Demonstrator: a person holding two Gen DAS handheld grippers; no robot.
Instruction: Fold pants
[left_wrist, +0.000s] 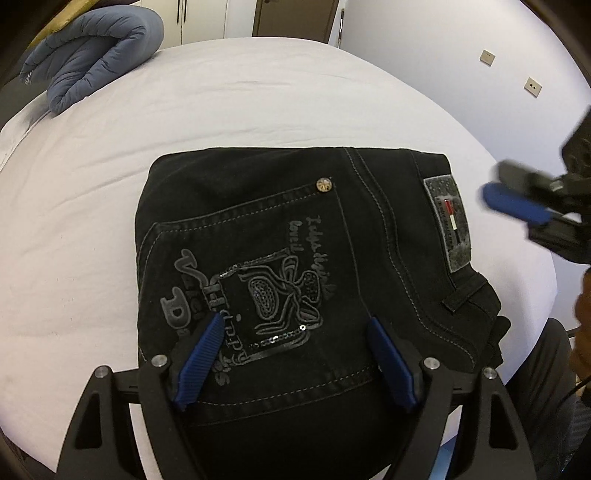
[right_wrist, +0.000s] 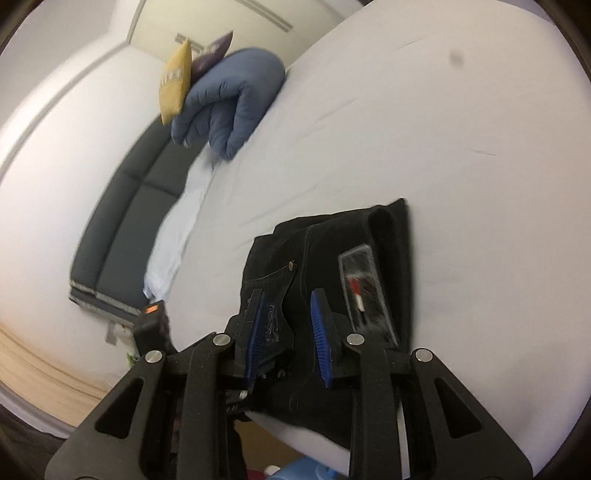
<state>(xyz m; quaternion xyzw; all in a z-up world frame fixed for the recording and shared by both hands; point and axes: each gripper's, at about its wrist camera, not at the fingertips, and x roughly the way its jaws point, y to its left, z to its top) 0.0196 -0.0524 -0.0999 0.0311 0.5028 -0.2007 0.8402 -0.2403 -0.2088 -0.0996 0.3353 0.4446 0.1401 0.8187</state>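
Your left gripper stands wide open above the pants, its blue pads spread over the embroidered back pocket and gripping nothing. Your right gripper is narrowed to a small gap, with no cloth between its pads; it hangs off the waistband side. The black pants lie folded into a compact rectangle on the white bed sheet, near its front edge. A blue duvet sits far back.

Black pants folded into compact rectangle (embroidered back pocket up), flat on bed.
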